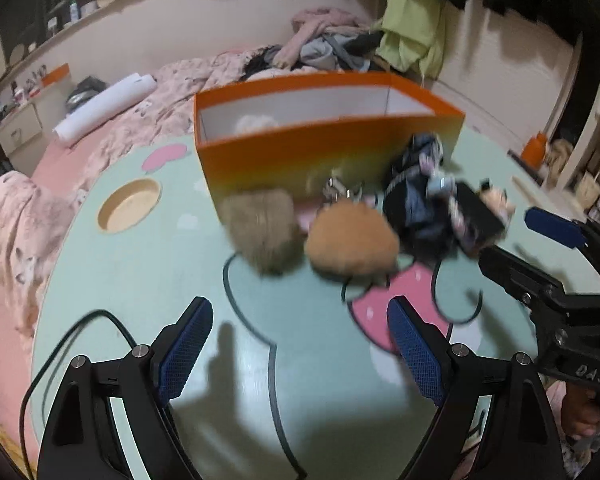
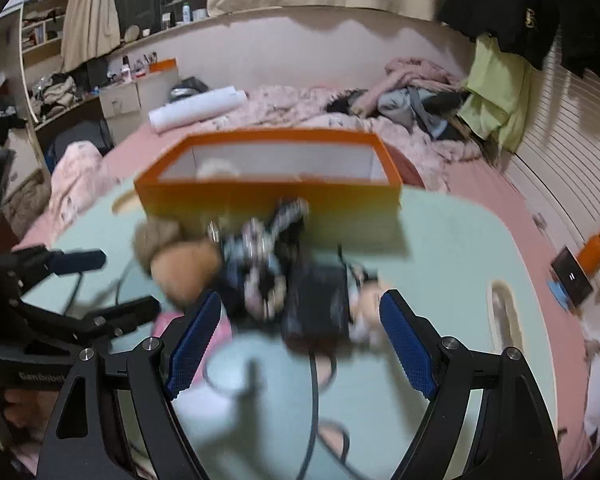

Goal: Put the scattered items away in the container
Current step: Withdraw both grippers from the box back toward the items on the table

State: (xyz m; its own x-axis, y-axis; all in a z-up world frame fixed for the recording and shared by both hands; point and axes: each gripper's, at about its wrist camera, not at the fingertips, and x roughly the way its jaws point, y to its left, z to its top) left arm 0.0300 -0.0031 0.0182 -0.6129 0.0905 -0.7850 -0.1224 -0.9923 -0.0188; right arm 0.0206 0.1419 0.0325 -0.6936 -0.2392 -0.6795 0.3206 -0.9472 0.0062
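An orange box (image 1: 332, 152) with a white inside stands on the mint-green table (image 1: 148, 280); something pale and fluffy (image 1: 256, 122) lies in it. In front of it sit a beige plush (image 1: 260, 236), an orange-brown plush (image 1: 352, 244), a dark doll-like bundle (image 1: 424, 196) and a black flat item (image 1: 476, 216). My left gripper (image 1: 300, 352) is open, short of the plushes, with nothing between its pads. My right gripper (image 2: 300, 344) is open too; the black flat item (image 2: 316, 304) lies just ahead between its fingertips, untouched. Beside it are the bundle (image 2: 260, 268) and the orange-brown plush (image 2: 188, 272). Everything is motion-blurred.
The table has a round cup hole (image 1: 130, 204) at the left and a long slot (image 2: 504, 312) at the right. It stands on a bed with a pink quilt (image 1: 16, 224), a white paper roll (image 1: 108, 104) and piled clothes (image 1: 324, 40). A black cable (image 1: 60, 352) runs by my left gripper.
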